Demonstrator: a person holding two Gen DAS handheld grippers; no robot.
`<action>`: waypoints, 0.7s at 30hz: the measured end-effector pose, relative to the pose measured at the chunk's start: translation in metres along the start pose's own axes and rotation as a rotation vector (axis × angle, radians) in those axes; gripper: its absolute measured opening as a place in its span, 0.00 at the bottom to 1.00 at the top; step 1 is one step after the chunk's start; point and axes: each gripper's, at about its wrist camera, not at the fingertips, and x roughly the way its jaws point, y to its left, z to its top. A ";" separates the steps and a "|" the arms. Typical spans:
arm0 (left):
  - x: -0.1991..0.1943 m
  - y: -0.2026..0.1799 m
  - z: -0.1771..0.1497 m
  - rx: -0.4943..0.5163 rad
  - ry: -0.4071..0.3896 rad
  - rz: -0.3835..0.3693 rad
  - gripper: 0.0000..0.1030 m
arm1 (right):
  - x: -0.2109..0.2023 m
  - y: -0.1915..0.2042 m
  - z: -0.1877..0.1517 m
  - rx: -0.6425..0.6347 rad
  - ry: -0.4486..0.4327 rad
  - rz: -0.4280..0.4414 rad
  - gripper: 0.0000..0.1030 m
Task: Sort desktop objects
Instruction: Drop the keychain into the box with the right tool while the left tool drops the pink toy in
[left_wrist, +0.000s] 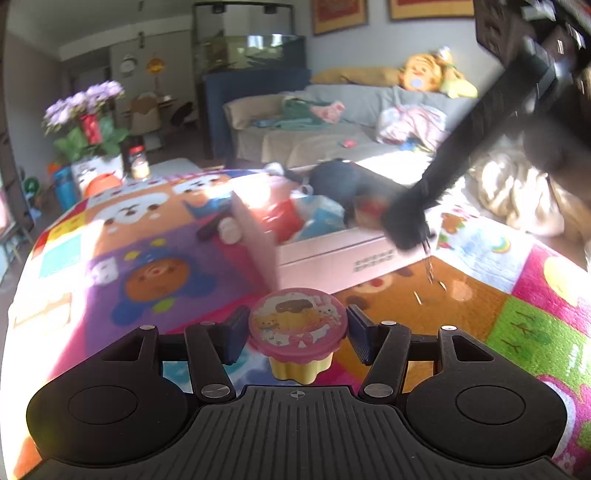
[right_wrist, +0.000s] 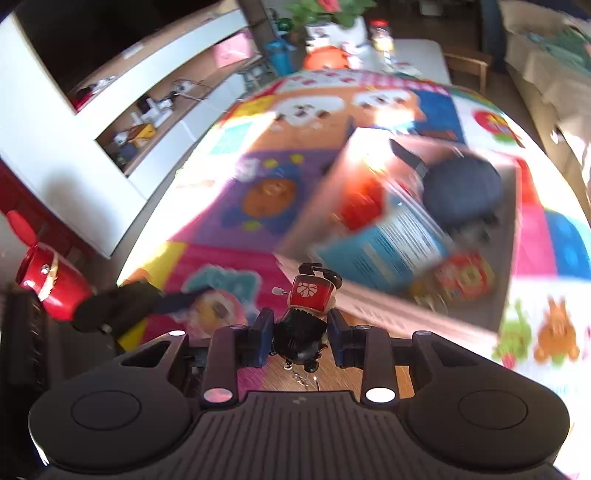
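My left gripper (left_wrist: 297, 338) is shut on a pink-lidded yellow cupcake-shaped toy (left_wrist: 298, 330), its blue pads pressing both sides of the lid. It hangs just in front of the open pink box (left_wrist: 334, 260). My right gripper (right_wrist: 298, 334) is shut on a small figurine with a red body and black hair (right_wrist: 308, 301), above the near edge of the pink box (right_wrist: 388, 314). The right gripper also appears in the left wrist view as a dark blurred shape (left_wrist: 408, 221) over the box. The right wrist view is smeared by motion.
The pink box holds a blue carton (right_wrist: 384, 251), a red item (right_wrist: 360, 206) and a dark round object (right_wrist: 461, 190). A colourful cartoon mat (left_wrist: 147, 266) covers the table. A flower pot (left_wrist: 88, 129) and jar (left_wrist: 139, 162) stand at the far end; a sofa (left_wrist: 332, 122) lies behind.
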 end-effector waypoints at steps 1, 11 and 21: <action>0.001 -0.008 0.002 0.018 0.004 -0.003 0.59 | 0.002 -0.008 -0.010 0.014 -0.009 -0.020 0.30; 0.020 -0.019 0.000 0.026 0.082 0.001 0.77 | 0.009 -0.043 -0.073 0.047 -0.143 -0.071 0.47; 0.021 0.050 0.029 -0.146 -0.022 0.245 0.92 | -0.023 -0.019 -0.059 -0.152 -0.298 -0.149 0.53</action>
